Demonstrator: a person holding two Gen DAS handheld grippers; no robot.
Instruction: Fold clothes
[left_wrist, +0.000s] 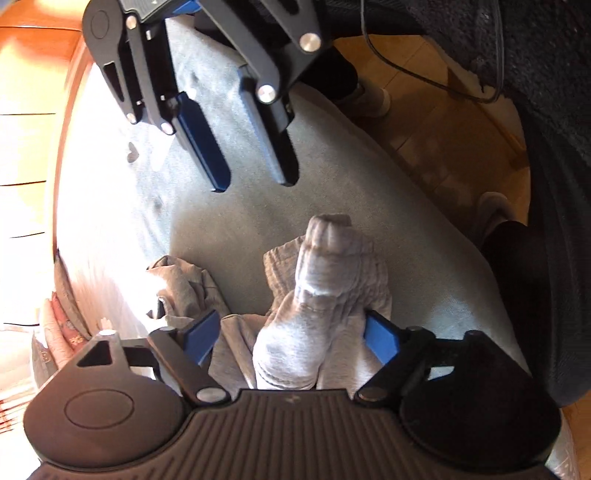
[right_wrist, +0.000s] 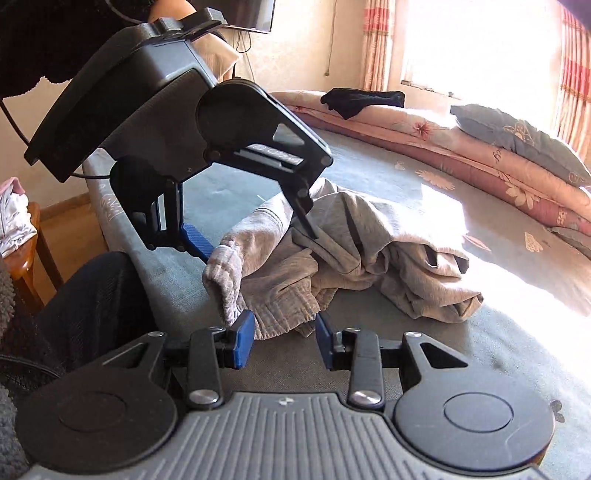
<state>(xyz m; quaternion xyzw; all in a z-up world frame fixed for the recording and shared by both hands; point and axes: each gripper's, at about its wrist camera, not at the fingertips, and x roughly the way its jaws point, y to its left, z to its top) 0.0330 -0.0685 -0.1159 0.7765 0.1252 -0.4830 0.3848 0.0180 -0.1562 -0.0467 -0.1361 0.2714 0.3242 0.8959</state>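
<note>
- Sunlit bedroom: a grey-green bedspread covers the bed, with floral pink quilts folded along its far side.
- On the bedspread, near its edge, lies a crumpled light-grey cotton sweatshirt, one ribbed cuff raised.
- Left gripper points down over that sleeve, which runs between its blue pads; whether they pinch it I cannot tell.
- Right gripper sits beside the sweatshirt's hem, jaws parted, holding nothing.
- A dark garment rests on the quilts; a blue-grey pillow lies nearer the window.
</note>
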